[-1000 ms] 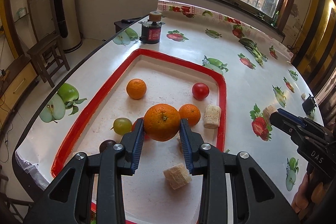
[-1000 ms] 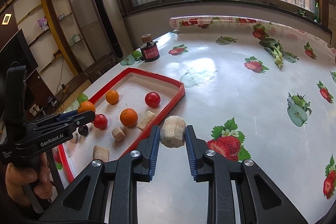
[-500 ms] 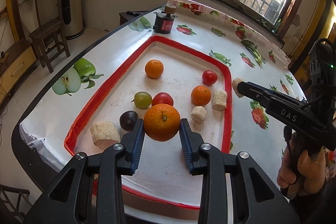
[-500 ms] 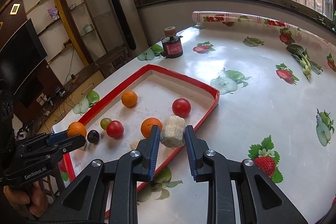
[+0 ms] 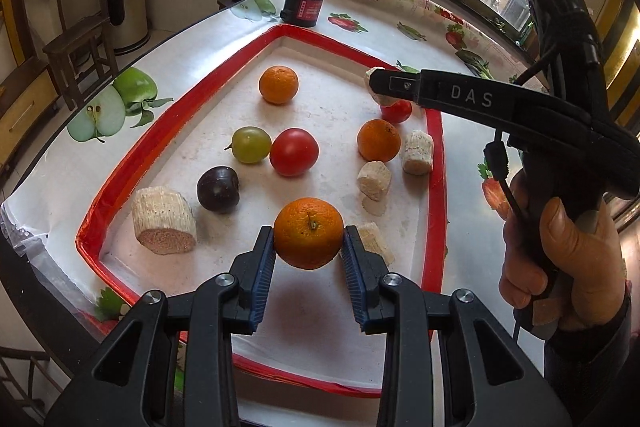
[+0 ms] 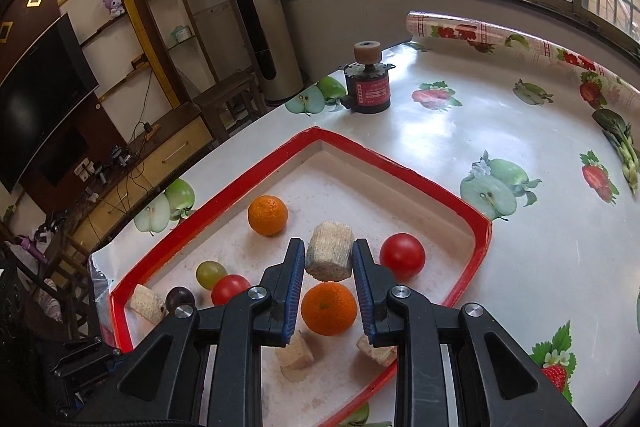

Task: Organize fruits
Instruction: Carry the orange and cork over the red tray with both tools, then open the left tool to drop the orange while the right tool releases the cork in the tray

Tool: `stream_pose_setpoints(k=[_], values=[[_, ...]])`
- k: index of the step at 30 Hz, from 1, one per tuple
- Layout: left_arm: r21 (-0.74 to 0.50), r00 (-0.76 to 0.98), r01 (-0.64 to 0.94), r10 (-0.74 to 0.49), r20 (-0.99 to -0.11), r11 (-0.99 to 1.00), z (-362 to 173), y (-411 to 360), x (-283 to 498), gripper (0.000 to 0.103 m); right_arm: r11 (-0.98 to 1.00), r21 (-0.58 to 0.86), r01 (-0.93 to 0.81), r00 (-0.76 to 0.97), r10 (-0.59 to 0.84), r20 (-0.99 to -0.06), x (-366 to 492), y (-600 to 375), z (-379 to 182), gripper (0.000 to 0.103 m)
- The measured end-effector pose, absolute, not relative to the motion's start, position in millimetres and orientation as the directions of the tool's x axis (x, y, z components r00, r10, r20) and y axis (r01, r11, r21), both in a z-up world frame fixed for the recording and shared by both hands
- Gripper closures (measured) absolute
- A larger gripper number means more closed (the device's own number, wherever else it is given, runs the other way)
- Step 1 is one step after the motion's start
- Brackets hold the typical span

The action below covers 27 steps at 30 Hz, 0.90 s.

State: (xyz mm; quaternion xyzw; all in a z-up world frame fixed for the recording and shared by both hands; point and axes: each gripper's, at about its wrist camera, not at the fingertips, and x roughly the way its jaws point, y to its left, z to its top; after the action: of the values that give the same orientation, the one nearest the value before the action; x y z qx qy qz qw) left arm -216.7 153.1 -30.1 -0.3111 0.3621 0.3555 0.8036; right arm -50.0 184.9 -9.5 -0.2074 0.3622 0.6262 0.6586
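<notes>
My left gripper (image 5: 308, 247) is shut on an orange (image 5: 308, 233) and holds it above the near part of the red-rimmed tray (image 5: 156, 143). My right gripper (image 6: 329, 261) is shut on a beige corn-cob chunk (image 6: 330, 256) above the tray (image 6: 482, 227); it also shows in the left wrist view (image 5: 380, 91). In the tray lie two oranges (image 5: 279, 85) (image 5: 378, 140), two tomatoes (image 5: 294, 151) (image 5: 397, 110), a green grape (image 5: 251, 145), a dark plum (image 5: 218, 189) and several cob chunks (image 5: 164, 226).
A black and red motor-like cylinder (image 6: 367, 85) stands on the fruit-print tablecloth beyond the tray's far corner. The table's edge runs along the left, with a wooden stool (image 5: 76, 55) and a tall air conditioner (image 6: 256, 3) beyond it.
Both grippers moved over the tray. The right gripper carried the cob chunk from the tablecloth to above the tray's far right. The left gripper pulled back with the orange.
</notes>
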Motion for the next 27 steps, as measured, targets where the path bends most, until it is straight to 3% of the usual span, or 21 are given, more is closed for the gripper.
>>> stream_pose_setpoints(k=[14, 27], values=[[-0.218, 0.464, -0.829, 0.418, -0.781, 0.514, -15, 207, -202, 0.072, 0.135, 0.184, -0.974, -0.05, 0.659, -0.751, -42, 197, -24, 0.078], [-0.207, 0.435, -0.844, 0.406, -0.803, 0.495, -29, 230, -192, 0.072, 0.137, 0.194, -0.972, -0.065, 0.633, -0.771, -39, 202, -41, 0.078]])
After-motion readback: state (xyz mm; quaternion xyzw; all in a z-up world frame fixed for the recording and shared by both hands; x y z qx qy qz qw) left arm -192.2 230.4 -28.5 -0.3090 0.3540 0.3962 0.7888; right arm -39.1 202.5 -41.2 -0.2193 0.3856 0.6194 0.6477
